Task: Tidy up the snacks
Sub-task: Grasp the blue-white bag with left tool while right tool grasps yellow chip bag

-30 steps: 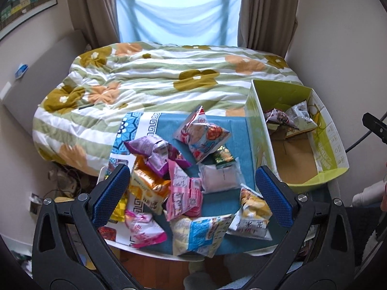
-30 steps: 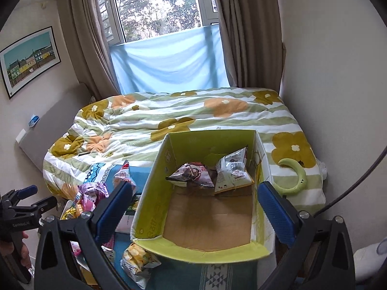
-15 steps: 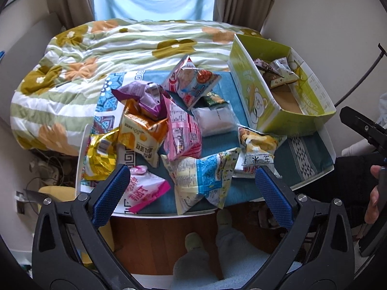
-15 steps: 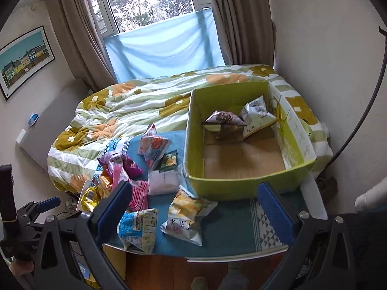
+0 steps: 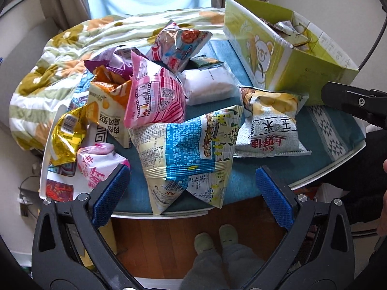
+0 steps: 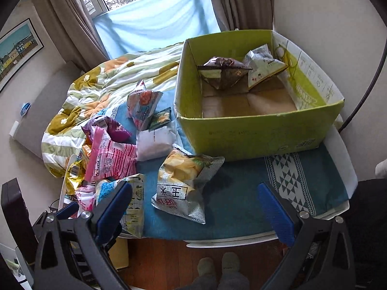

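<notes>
Several snack bags lie in a heap on a small table with a teal cloth [image 5: 321, 145]. A blue and cream bag [image 5: 191, 154] lies nearest, just beyond my open left gripper [image 5: 192, 186]. A grey and yellow chip bag [image 5: 271, 123] lies to its right, also in the right wrist view [image 6: 183, 183]. A pink striped bag [image 5: 154, 99] sits on the heap. A green cardboard box [image 6: 261, 130] stands at the table's right and holds two bags [image 6: 222, 72]. My right gripper [image 6: 194, 203] is open and empty over the table's front edge, before the chip bag.
A bed with a flowered quilt [image 5: 63, 65] lies behind the table. A window with curtains [image 6: 154, 17] is at the back. The wood floor and the person's feet [image 5: 215, 239] show below the table's edge. A wall stands right of the box.
Both grippers have come down and closer to the table's front edge. The snack heap and the box now fill more of both views. Both stay open and empty.
</notes>
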Demonstrator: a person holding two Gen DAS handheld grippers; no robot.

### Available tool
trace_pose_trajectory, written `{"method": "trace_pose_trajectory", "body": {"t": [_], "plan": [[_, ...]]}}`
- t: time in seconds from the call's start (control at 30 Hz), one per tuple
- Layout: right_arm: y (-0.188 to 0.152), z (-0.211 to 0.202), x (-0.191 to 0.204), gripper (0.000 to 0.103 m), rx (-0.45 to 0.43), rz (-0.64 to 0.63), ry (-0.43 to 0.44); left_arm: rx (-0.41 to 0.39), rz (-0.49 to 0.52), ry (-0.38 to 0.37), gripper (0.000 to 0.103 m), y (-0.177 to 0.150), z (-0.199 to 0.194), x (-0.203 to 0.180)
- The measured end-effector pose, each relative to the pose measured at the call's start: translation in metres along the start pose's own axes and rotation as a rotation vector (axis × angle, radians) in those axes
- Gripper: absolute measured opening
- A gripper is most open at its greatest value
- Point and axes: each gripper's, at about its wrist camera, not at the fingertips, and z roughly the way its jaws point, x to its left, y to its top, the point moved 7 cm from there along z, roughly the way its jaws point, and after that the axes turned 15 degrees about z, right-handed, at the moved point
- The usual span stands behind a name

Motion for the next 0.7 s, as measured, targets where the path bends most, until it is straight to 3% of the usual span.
{"method": "trace_pose_trajectory", "body": {"t": [0.3,0.6,0.7], "plan": [[-0.009,0.047,-0.005,0.103,0.074,-0.026,0.035,0.040,-0.052,0.064,0.102,0.002,0.039,0.006],[-0.012,0.079,-0.005,0.103,0.131,-0.008,0.071,0.066,-0.071,0.066,0.098,0.006,0.056,0.012],[-0.013,0.086,-0.007,0.103,0.148,0.002,0.079,0.067,-0.077,0.055,0.093,0.004,0.055,0.014]]}}
